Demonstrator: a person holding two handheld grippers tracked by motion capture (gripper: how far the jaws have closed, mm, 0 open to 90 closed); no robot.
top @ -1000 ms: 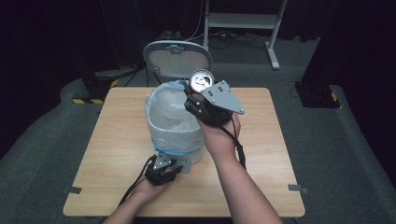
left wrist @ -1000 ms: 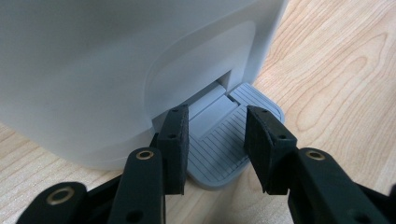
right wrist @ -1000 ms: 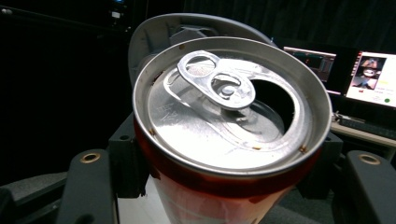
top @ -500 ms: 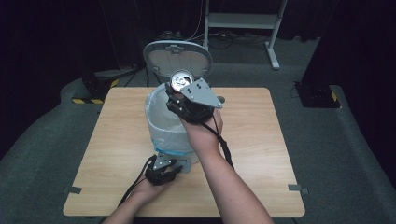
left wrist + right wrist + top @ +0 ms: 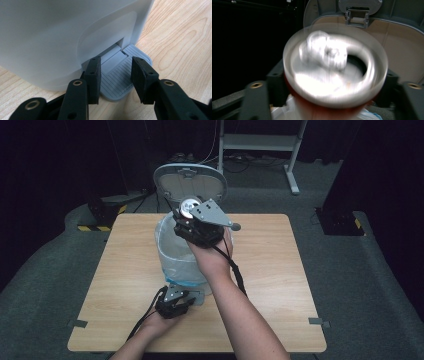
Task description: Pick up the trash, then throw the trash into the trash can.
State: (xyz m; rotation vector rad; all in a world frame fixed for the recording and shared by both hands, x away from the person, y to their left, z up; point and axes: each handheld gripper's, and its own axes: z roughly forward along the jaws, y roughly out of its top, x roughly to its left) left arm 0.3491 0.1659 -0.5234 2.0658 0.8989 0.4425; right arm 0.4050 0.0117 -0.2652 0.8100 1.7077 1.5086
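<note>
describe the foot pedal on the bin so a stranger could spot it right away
Find the white pedal bin on the wooden table, lid up. At its base on the person's side, a flat grey pedal sticks out under the left gripper. It alone is ribbed.

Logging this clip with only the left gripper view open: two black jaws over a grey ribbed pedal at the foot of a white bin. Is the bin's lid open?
Observer: Yes, the lid stands upright behind the bin.
Operator: What is the other hand doing?
Observer: The right gripper holds a drink can above the bin's open mouth.
Operator: Is the bin lined?
Observer: Yes, a clear bag is folded over its rim.
</note>
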